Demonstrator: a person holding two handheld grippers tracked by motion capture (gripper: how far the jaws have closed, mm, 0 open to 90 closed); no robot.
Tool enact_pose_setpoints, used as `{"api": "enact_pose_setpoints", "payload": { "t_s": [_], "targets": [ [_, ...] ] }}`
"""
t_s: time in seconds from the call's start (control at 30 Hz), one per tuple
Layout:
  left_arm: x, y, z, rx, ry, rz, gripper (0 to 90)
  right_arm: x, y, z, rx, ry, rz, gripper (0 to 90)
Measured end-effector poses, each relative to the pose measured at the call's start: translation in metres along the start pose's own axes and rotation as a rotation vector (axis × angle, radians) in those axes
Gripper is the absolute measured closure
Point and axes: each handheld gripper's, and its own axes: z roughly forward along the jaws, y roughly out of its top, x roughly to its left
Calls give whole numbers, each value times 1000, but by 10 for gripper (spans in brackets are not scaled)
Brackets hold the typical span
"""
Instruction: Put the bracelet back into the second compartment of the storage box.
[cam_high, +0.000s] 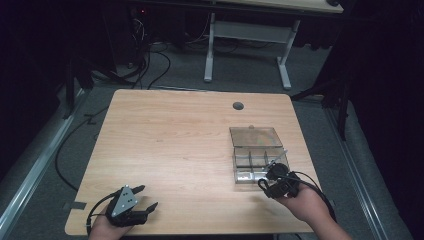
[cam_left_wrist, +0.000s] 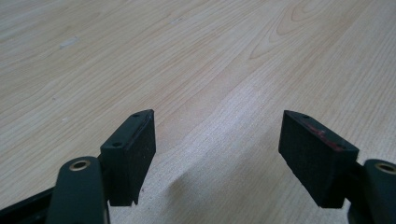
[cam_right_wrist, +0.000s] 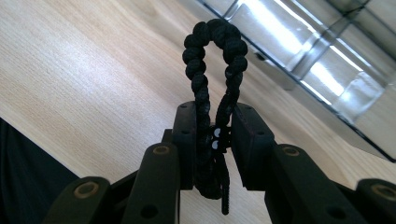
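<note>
My right gripper (cam_right_wrist: 214, 133) is shut on a black braided cord bracelet (cam_right_wrist: 212, 51), whose loop sticks out past the jaws. In the high view that gripper (cam_high: 263, 185) is held just below the clear plastic compartment box (cam_high: 260, 161) at the table's right, and the bracelet (cam_high: 261, 184) shows as a small dark loop at its tip. The box's lid (cam_high: 255, 136) lies open behind it. My left gripper (cam_high: 147, 196) rests open near the front left edge of the table, its pads (cam_left_wrist: 133, 149) spread wide over bare wood.
The wooden table (cam_high: 175, 145) has a round cable hole (cam_high: 238, 106) near its far edge. Beyond it stand a white-legged desk (cam_high: 250, 45) and cables on the grey floor. A thin light stick (cam_high: 277, 156) leans in the box.
</note>
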Motion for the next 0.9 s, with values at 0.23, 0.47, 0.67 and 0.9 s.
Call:
{"api": "enact_pose_setpoints", "payload": {
  "t_s": [0.23, 0.47, 0.67, 0.9],
  "targets": [
    [0, 0, 0, -1, 0, 0, 280, -7, 2, -9, -11, -2, 12, 721],
    [0, 0, 0, -1, 0, 0, 280, -12, 9, -15, -19, -8, 4, 722],
    [0, 0, 0, -2, -1, -2, 280, -19, 19, -20, -15, -20, -2, 722],
    [0, 0, 0, 0, -1, -2, 280, -26, 31, -19, -7, -30, 0, 722]
  ]
}}
